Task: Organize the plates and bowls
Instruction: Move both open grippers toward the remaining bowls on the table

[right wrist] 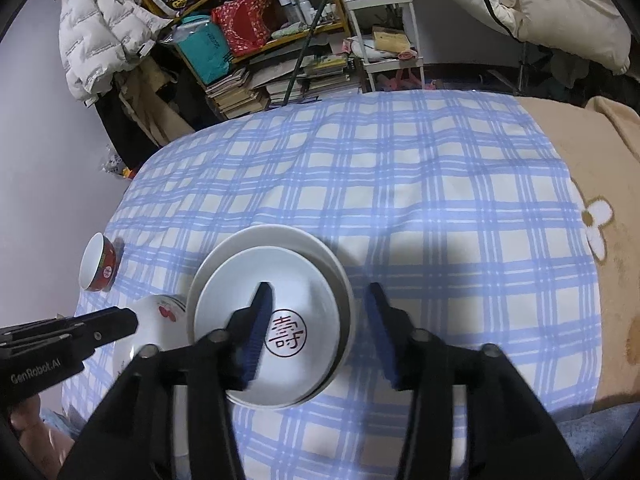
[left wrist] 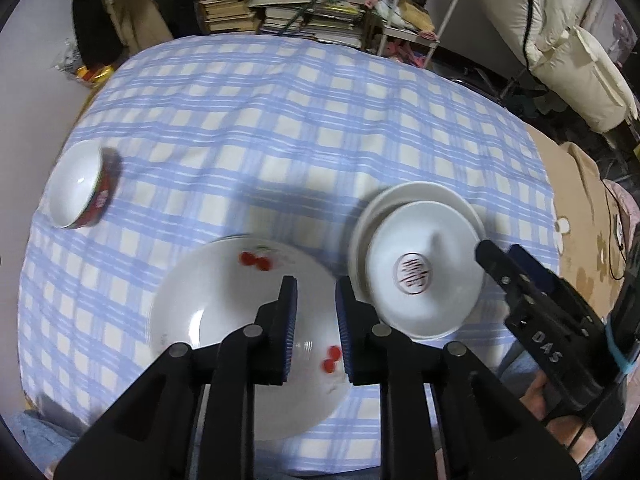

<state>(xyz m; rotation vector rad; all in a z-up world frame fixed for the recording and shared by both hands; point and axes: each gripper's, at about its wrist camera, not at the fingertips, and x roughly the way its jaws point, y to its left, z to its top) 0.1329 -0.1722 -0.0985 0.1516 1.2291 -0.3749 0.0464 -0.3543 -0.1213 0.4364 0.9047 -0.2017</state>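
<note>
A large white plate with red cherries (left wrist: 240,300) lies near the front of the blue checked cloth (left wrist: 280,120). My left gripper (left wrist: 316,284) hovers over it, its jaws slightly apart with nothing between them. To the right, a white plate with a round red seal mark (right wrist: 288,292) rests on a larger plain white plate (right wrist: 280,236). My right gripper (right wrist: 320,288) stands wide open above this stack, its pads clear of the right rim. A red bowl with a white inside (left wrist: 84,188) sits tilted at the cloth's left edge.
A beige blanket with flower prints (right wrist: 580,200) covers the surface right of the cloth. Behind the table stand stacked books and a cluttered shelf (right wrist: 260,40), a white wire cart (right wrist: 384,32) and a hanging white padded jacket (right wrist: 100,28). A hand (left wrist: 552,400) holds the right gripper.
</note>
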